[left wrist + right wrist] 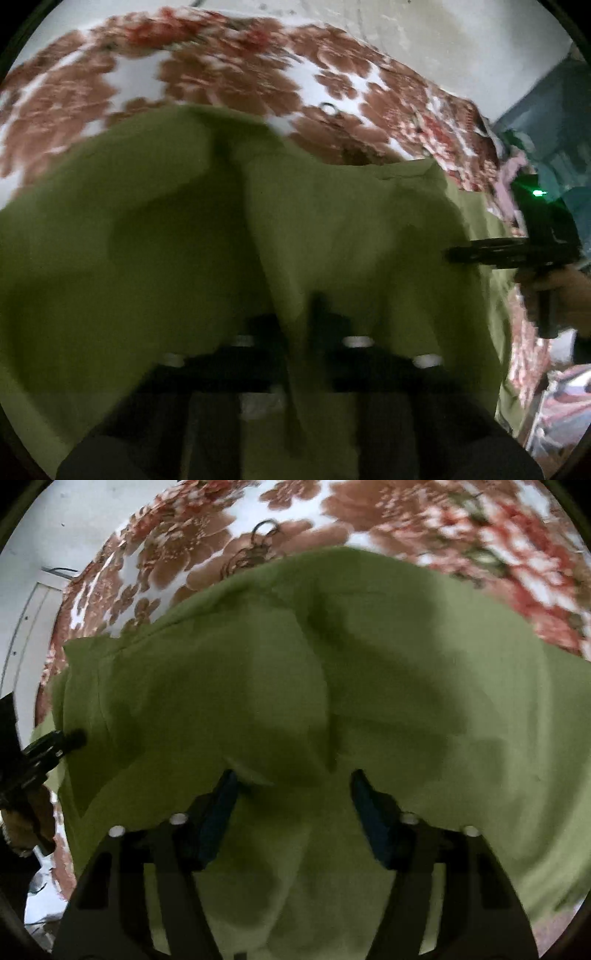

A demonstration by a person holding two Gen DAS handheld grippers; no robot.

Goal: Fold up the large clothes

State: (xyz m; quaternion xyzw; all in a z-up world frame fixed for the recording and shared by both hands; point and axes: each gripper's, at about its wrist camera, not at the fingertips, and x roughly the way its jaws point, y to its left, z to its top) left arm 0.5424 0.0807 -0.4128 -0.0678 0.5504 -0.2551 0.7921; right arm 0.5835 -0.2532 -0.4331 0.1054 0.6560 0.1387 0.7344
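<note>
A large olive-green garment [166, 229] lies spread over a floral bedspread [221, 74]; it fills the right wrist view too [406, 664]. My left gripper [303, 314] is shut on a fold of the green cloth, which drapes over its fingers and hides most of them. My right gripper [291, 779] is open, its blue-padded fingers [221, 805] resting on the garment with cloth between them. The right gripper also shows at the right edge of the left wrist view [458, 254], at the garment's side. The left gripper shows at the left edge of the right wrist view [70, 738].
The brown-and-red floral bedspread [207, 535] extends beyond the garment. A pale wall [461, 48] stands behind the bed. A metal ring-like object [264, 528] lies on the bedspread near the garment's far edge. Dark furniture [554, 122] is at the far right.
</note>
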